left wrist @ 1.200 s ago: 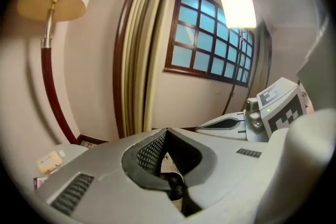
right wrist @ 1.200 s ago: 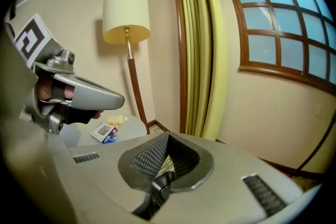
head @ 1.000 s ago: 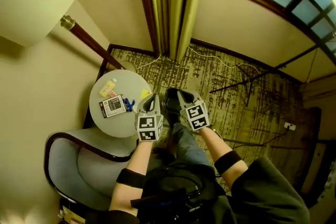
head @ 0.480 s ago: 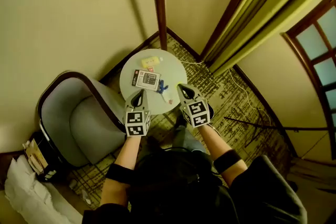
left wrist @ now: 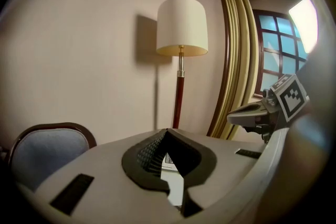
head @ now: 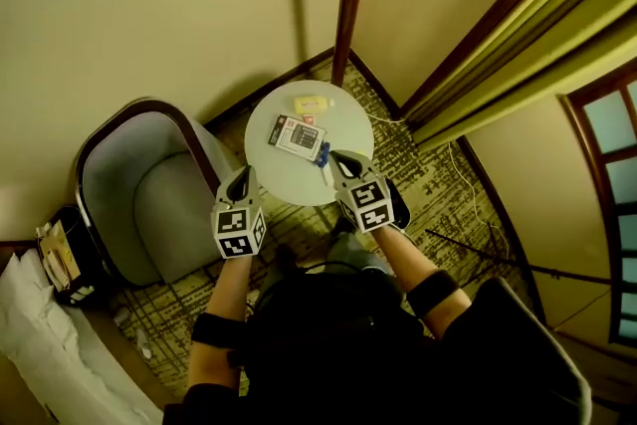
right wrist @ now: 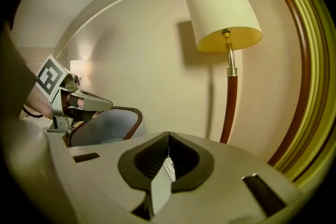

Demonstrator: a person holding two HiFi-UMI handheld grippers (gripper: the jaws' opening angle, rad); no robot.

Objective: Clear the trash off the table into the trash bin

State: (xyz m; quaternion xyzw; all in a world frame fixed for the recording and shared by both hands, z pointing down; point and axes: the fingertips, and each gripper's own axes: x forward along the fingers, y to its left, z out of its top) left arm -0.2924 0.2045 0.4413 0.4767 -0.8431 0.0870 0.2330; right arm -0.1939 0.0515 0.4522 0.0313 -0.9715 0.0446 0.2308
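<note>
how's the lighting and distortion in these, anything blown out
Head view: dim, warm, straight lines bowed. Left gripper view: heavy fisheye, dark corners, window blown out at top right. Right gripper view: lit lamp throws a shadow on the wall.

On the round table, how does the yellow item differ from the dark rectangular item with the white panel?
Colour: the yellow item is pale yellow; the dark rectangular item is black with a white panel.
Size: the yellow item is smaller than the dark rectangular item.
Place: the yellow item lies at the far edge, nearest the lamp pole; the dark rectangular item lies nearer the middle.
Both lie flat on the round table.
</note>
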